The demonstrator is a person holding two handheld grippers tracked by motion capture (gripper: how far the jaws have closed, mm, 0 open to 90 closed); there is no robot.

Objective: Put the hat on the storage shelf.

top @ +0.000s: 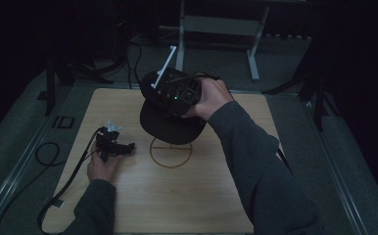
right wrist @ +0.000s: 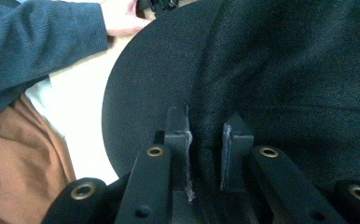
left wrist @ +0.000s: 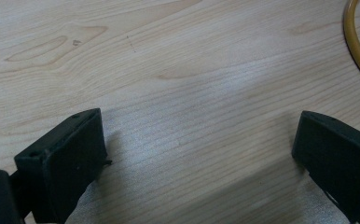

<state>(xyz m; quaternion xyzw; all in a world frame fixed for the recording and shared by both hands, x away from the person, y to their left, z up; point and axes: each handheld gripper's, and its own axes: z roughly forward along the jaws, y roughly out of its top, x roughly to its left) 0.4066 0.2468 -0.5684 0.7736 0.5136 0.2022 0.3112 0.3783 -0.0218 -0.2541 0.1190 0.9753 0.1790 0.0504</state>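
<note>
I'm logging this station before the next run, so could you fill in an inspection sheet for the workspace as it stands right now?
Surface: pale wooden table top, with a thin ring marked near its middle.
Job's things: black cap, lifted above the ring, brim toward the person.
Clutter: nothing seen.
Grippers: right gripper shut on a fold of the cap's fabric; left gripper low over bare wood, jaws wide apart, nothing between them.
Cables: black cable trails from the left gripper off the table's near left edge; more cables lie on the floor behind.
Surroundings: dark room, grey floor, metal stand legs beyond the table.
</note>
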